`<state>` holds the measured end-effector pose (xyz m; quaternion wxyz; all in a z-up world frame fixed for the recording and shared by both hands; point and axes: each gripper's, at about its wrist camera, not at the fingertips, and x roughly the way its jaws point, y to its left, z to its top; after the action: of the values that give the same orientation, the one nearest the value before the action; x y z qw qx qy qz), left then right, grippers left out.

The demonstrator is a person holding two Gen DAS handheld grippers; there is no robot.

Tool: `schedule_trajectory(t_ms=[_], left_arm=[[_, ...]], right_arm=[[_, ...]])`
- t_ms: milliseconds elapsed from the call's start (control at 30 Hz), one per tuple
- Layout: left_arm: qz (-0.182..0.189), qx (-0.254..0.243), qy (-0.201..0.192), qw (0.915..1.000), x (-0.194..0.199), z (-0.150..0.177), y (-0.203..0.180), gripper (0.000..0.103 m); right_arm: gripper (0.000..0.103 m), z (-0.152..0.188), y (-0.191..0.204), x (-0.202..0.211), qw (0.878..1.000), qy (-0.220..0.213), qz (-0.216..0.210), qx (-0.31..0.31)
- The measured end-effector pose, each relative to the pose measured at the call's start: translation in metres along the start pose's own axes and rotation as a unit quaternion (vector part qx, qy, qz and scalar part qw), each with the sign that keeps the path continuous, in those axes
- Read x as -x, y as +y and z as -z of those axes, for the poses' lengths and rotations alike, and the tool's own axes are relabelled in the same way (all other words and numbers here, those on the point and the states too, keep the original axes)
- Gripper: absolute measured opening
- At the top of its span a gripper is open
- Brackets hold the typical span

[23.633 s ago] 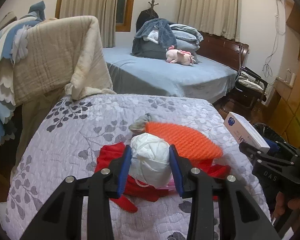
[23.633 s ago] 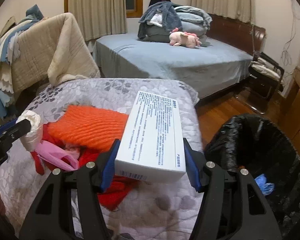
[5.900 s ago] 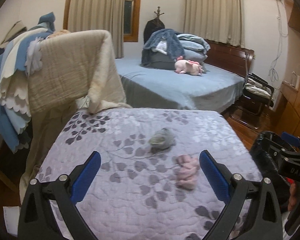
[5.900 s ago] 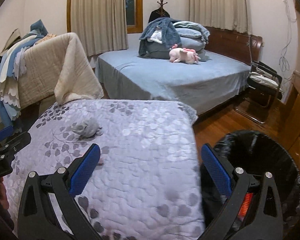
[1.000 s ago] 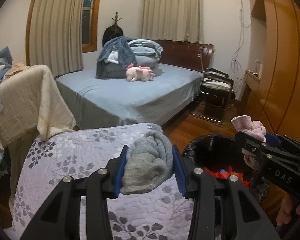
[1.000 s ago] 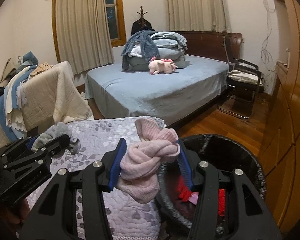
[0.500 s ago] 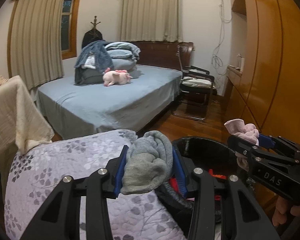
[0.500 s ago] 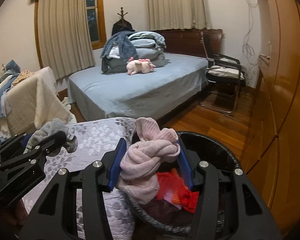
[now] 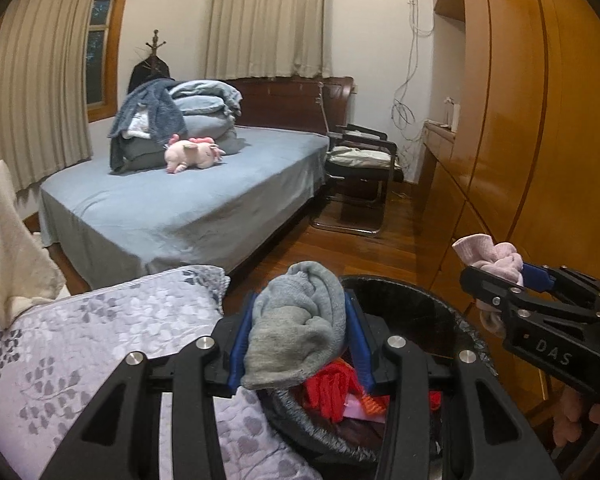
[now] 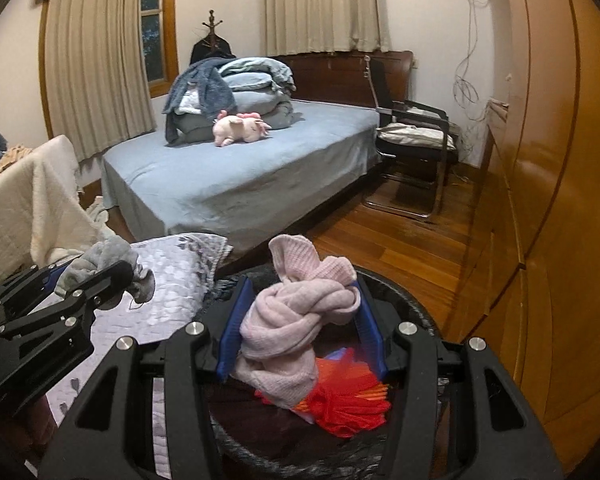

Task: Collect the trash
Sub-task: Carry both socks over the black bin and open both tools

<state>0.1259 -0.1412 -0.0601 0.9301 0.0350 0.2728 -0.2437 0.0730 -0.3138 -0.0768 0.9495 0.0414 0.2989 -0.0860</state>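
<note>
Quilted grey fabric with a leaf print is covering the surface (image 9: 80,352) nearest the cameras, and its far right corner is ending just beside the black trash bin (image 10: 404,304), which is sitting on the wooden floor (image 10: 400,248). The left tool (image 9: 298,334) is clamping a bunched grey sock (image 9: 296,332) between its blue pads, and that bundle is hanging right over the bin's near left rim, above the corner of the surface rather than the middle of the opening. The right tool (image 10: 298,320) is squeezing a knotted pink sock (image 10: 296,320), and it is sitting squarely over the bin's mouth, with red and orange trash (image 10: 344,404) lying directly beneath it inside the liner. Judging from this, the right hand is the better placed of the two: its load is likely needing only a release, while the left one is probably needing to travel a little further right, toward the bin's centre, before letting go. Beyond the bin, a blue bed (image 9: 180,196) is carrying folded bedding and a pink plush toy (image 9: 194,154), a black chair (image 10: 412,148) is standing at its side, and curtains are hanging along the far wall.
</note>
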Motion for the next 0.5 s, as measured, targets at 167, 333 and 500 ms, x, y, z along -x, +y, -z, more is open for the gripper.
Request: schedule_trajectory(t_ms=[167,333,500], left_arm=[[0.020,-0.007,0.010,0.9997,-0.031,0.001,-0.009,0.042],[0.036,-0.015,0.021,0.9990,-0.056,0.004,-0.018,0.042],[0.049,-0.023,0.031,0.9981,-0.078,0.006,-0.029,0.042]], right_arm=[[0.049,0.006,-0.016,-0.015,1.000,0.014,0.017,-0.008],[0.049,0.012,-0.027,-0.031,0.999,0.026,0.029,-0.014],[0.049,0.017,-0.038,-0.044,0.998,0.037,0.040,-0.020]])
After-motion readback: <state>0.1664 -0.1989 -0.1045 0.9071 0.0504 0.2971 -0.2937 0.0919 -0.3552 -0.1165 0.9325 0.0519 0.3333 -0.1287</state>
